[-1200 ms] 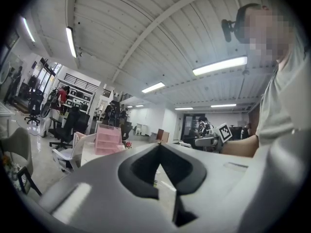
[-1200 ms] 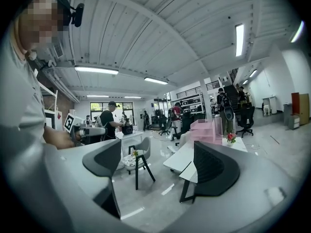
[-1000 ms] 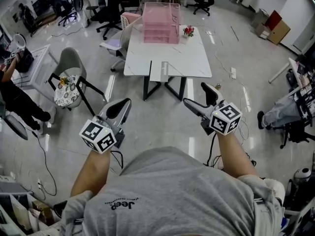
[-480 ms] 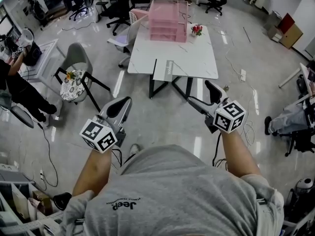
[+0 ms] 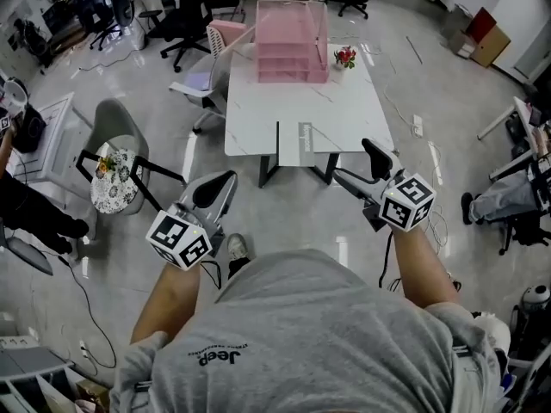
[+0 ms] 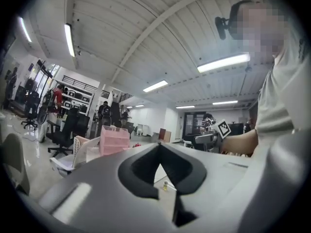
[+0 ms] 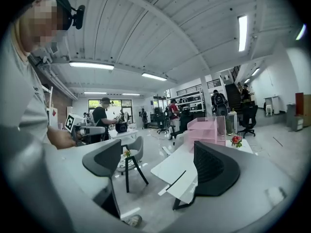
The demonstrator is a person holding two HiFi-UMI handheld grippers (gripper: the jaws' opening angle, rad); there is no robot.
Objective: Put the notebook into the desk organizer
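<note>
A pink tiered desk organizer (image 5: 291, 46) stands at the far end of a white table (image 5: 344, 101); it also shows as the organizer (image 7: 206, 132) and the organizer (image 6: 114, 141) in the gripper views. The notebook (image 5: 294, 140), pale with a dark spine, lies at the table's near edge, also seen as the notebook (image 7: 190, 188). Both grippers hang over the floor, well short of the table. My left gripper (image 5: 224, 179) has its tips together with nothing in it, as in the left gripper (image 6: 158, 147) view. My right gripper (image 5: 351, 162) stands open and empty, jaws wide apart in the right gripper (image 7: 158, 164) view.
A small pot of red flowers (image 5: 346, 57) sits beside the organizer. A grey chair with a floral cushion (image 5: 116, 157) stands left of the table, a pink chair (image 5: 217, 41) behind it. Cables run over the floor. People are at the left (image 5: 21, 192) and right (image 5: 504, 192) edges.
The person has stepped a little closer to the table, so it sits nearer in the head view. Both grippers keep the same pose and the same jaw states.
</note>
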